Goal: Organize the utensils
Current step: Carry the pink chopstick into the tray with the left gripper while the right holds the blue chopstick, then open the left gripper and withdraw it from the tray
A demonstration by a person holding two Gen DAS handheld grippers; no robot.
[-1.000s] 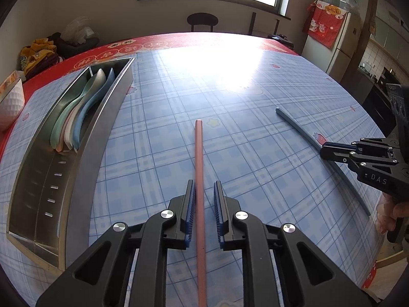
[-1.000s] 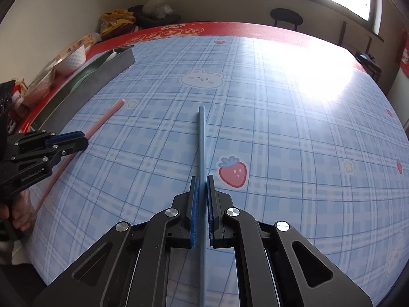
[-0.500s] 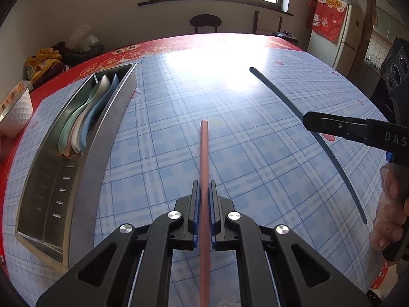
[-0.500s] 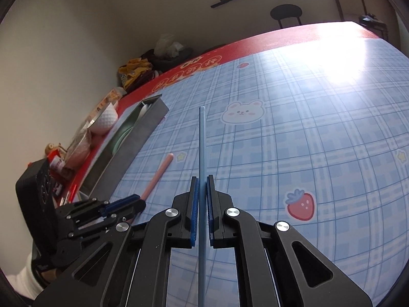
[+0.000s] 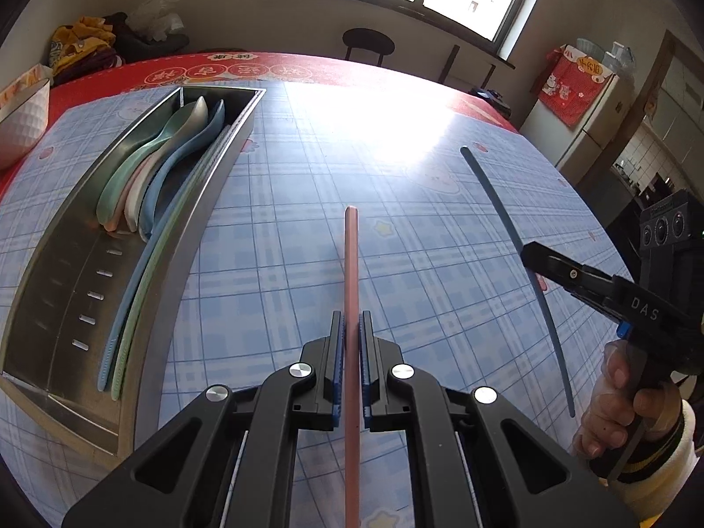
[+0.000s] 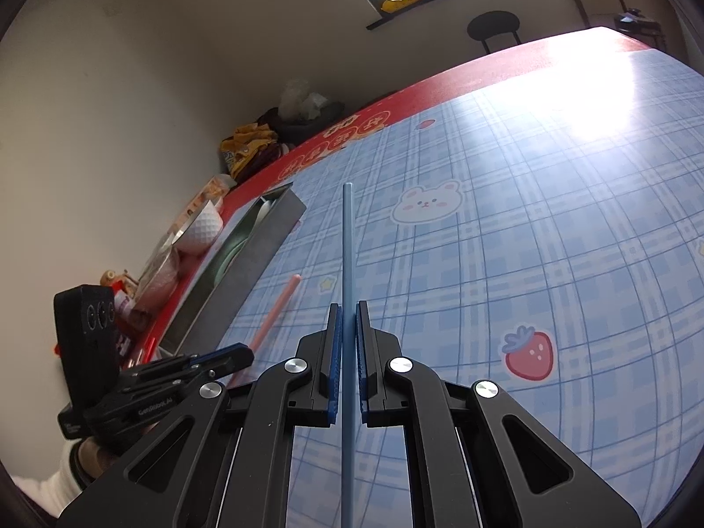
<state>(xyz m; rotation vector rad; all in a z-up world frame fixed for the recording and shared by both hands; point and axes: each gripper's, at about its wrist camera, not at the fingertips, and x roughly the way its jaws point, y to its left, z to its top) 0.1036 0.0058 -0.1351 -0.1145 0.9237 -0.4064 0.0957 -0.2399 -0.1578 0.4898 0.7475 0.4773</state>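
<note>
My left gripper (image 5: 350, 330) is shut on a pink chopstick (image 5: 351, 259) that points straight ahead, lifted a little off the checked tablecloth. My right gripper (image 6: 347, 323) is shut on a blue chopstick (image 6: 347, 242), held above the table and pointing toward the tray. That blue chopstick (image 5: 506, 220) and the right gripper (image 5: 534, 257) also show at the right of the left wrist view. The steel utensil tray (image 5: 176, 273) lies at the left; it holds pastel spoons (image 5: 154, 163) and a blue and a green chopstick (image 5: 132, 321).
A white bowl (image 5: 22, 123) stands on the red cloth border beyond the tray, with snack packets and clutter (image 6: 251, 149) along the wall. A dark stool (image 5: 368, 42) is past the table's far edge. A person's hand (image 5: 616, 413) grips the right handle.
The left jaws shut on the pink chopstick and raised it slightly. The right gripper lifted the blue chopstick off the table and swung and rolled it toward the tray side.
</note>
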